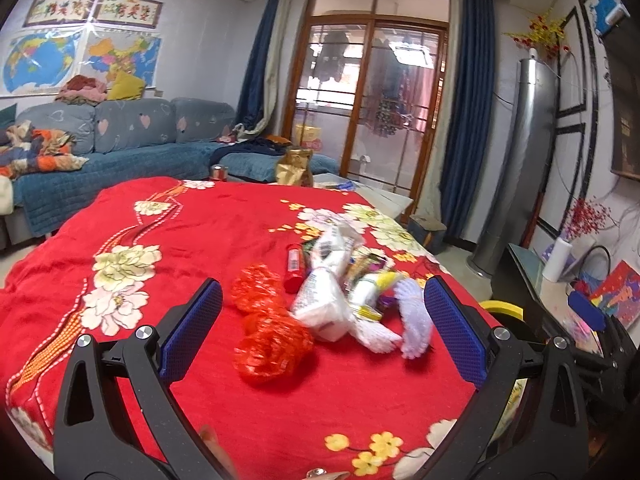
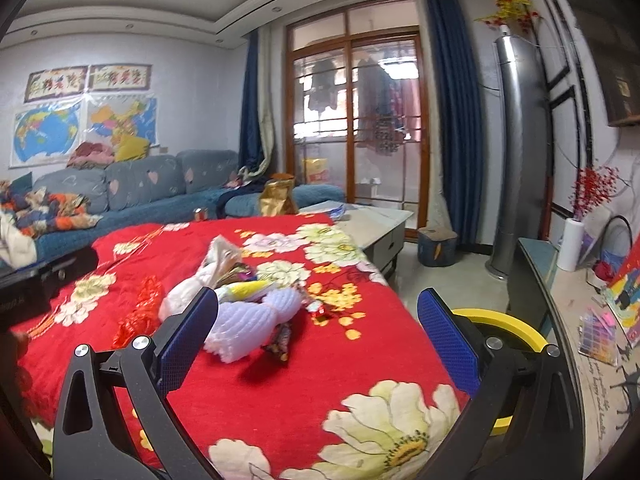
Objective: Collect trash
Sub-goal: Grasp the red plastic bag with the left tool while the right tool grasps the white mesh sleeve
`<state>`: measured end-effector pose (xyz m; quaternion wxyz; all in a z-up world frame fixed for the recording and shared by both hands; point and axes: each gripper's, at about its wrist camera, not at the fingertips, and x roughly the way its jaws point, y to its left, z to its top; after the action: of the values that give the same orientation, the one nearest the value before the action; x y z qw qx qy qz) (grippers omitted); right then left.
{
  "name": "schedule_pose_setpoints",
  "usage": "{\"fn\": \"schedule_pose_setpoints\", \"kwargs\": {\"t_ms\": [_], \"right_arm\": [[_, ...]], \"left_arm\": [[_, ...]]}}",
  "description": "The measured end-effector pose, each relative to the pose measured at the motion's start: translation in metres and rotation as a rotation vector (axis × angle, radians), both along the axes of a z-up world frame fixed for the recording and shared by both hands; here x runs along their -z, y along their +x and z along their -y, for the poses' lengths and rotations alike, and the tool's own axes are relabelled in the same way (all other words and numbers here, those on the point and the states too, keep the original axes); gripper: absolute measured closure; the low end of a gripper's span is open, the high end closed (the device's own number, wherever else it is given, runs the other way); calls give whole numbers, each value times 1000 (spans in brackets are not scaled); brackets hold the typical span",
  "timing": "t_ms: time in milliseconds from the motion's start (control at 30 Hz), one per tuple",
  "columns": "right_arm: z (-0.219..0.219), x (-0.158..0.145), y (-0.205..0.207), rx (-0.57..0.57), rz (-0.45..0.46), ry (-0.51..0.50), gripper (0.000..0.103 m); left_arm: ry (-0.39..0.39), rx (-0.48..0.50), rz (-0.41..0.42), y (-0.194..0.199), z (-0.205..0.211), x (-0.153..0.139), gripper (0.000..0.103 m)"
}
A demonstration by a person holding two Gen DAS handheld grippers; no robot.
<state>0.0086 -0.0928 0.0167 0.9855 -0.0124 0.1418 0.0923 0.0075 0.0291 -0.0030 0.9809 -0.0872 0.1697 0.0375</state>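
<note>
Red mesh netting is seen at the left of a litter pile on the flowered red blanket; it is judged light, springy and best pinched at a bunched fold. Next, a small red tube appears rigid and liable to roll. White plastic wrapping is judged soft and slippery, best taken at its twisted neck. White foam netting should compress easily. Left gripper and right gripper are both spread wide, nothing grasped.
</note>
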Motion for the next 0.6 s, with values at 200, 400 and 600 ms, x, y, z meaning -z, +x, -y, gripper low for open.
{"fn": "schedule_pose_setpoints", "kwargs": {"t_ms": [200,400,600], "right_arm": [[-25,-3,7,-68,-18,-30,6],[-45,-6,18,-125,-42,-37,6],[-62,-2,35,-161,-90,-49,6]], "left_arm": [[-15,-68,-8,5,-23,-1,10],[-25,-124,-17,8,-44,-2,10],[-37,-156,-62,18,-61,4,10]]}}
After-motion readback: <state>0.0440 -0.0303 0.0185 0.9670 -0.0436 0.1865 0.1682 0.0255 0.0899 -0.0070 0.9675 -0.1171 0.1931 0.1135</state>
